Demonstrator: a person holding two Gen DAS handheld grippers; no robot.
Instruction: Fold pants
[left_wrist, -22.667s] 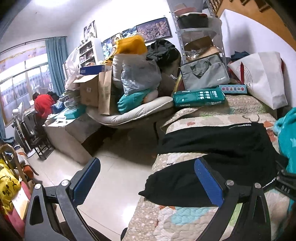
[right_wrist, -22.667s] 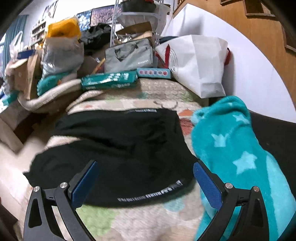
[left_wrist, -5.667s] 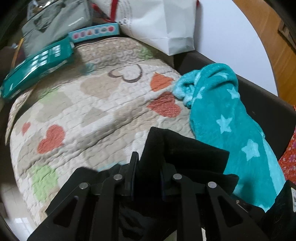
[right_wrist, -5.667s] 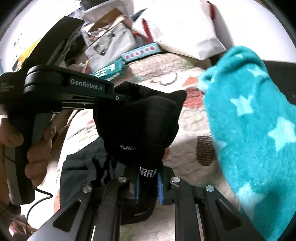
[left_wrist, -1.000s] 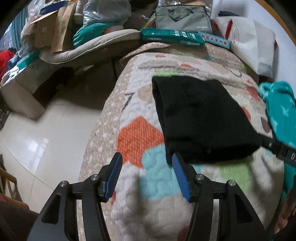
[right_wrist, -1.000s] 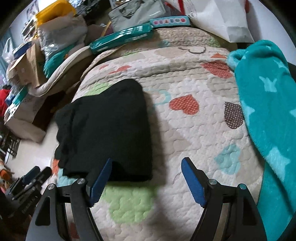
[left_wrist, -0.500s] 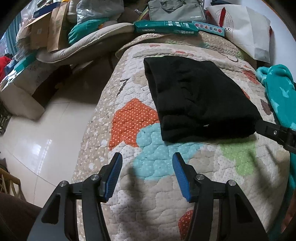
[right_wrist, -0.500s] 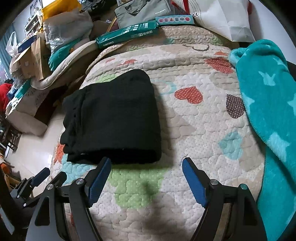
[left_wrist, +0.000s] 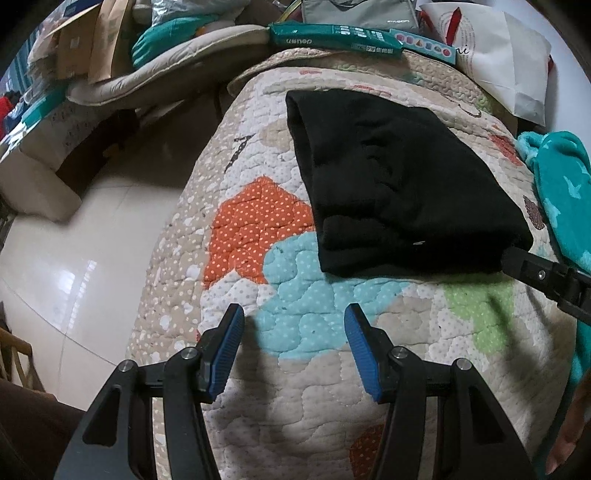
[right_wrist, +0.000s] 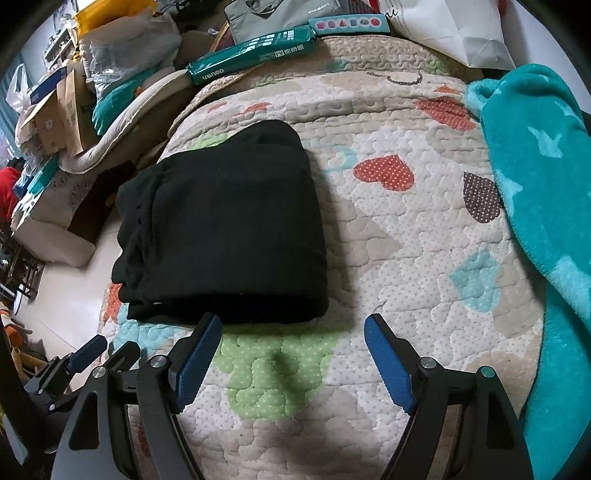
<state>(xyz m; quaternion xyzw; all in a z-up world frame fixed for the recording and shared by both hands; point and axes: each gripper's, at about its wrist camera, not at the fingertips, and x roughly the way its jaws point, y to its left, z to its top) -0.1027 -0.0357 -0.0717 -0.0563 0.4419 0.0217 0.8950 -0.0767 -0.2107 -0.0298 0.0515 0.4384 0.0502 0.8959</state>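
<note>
The black pants (left_wrist: 399, 184) lie folded in a compact rectangle on the quilted bed cover (left_wrist: 295, 369); they also show in the right wrist view (right_wrist: 229, 236). My left gripper (left_wrist: 293, 336) is open and empty, held above the quilt just short of the pants' near edge. My right gripper (right_wrist: 291, 350) is open and empty, also just short of the pants' near edge, its left pad (right_wrist: 197, 356) close to the fold. The right gripper's arm shows at the right of the left wrist view (left_wrist: 546, 277). The left gripper shows at the lower left of the right wrist view (right_wrist: 74, 365).
A teal star blanket (right_wrist: 535, 177) lies along the bed's right side. A green box (right_wrist: 251, 55), a grey bag (right_wrist: 280, 14) and a white paper bag (right_wrist: 454, 26) stand at the bed's far end. Floor (left_wrist: 74, 266) and piled boxes (left_wrist: 85, 40) lie to the left.
Both grippers have drawn back a little from the folded pants and stay open. The pants lie still.
</note>
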